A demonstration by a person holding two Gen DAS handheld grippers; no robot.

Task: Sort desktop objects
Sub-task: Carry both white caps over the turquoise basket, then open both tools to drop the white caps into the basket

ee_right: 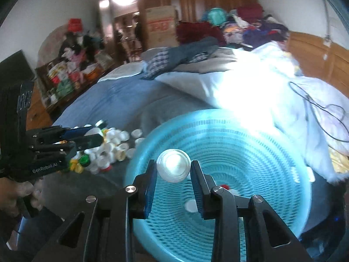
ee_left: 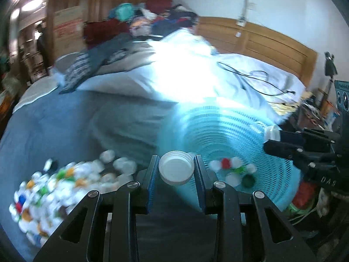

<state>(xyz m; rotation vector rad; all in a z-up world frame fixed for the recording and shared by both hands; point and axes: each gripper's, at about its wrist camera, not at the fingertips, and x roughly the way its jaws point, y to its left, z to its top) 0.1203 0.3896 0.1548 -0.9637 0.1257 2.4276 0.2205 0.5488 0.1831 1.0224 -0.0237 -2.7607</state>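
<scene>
Left wrist view: your left gripper [ee_left: 176, 170] pinches a white cap [ee_left: 176, 167] by its ribbed rim, hollow side up, at the edge of the turquoise basket [ee_left: 272, 152]. Release too early and it could drop onto the blue bedcover [ee_left: 54, 122]. Your right gripper [ee_right: 173, 170] clamps a clear cap [ee_right: 173, 168] above the basket's middle; its smooth, glossy surface may slip. Loose caps [ee_right: 113, 146] lie heaped beside the basket.

Basket [ee_right: 272, 152] sits on bed [ee_right: 104, 104], cap pile [ee_right: 109, 146] just left of it. Few caps [ee_left: 235, 170] lie in basket. Clothes heap [ee_right: 250, 26] at far end of bed, cable [ee_right: 316, 109] right, behind basket.
</scene>
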